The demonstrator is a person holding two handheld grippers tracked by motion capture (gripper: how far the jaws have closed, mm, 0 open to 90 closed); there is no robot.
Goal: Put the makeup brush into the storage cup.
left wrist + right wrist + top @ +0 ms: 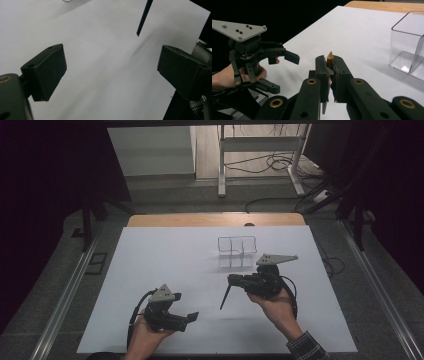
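White table (pixel 150 270); right tool (pixel 329 72) half-hides pencil (pixel 330 58).

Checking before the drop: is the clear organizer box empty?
Empty: the clear organizer box shows bare compartments; the pencil sits clamped in the right gripper.

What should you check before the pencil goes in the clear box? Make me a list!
1. Right gripper shut on the pencil: ok.
2. Left gripper open, holding nothing: ok.
3. Clear box upright on the white table: ok.
4. Box compartments empty: ok, as far as visible.
5. Pencil above the box: not ok, it hangs to the near side of it.
6. Which end is sharpened: cannot tell.
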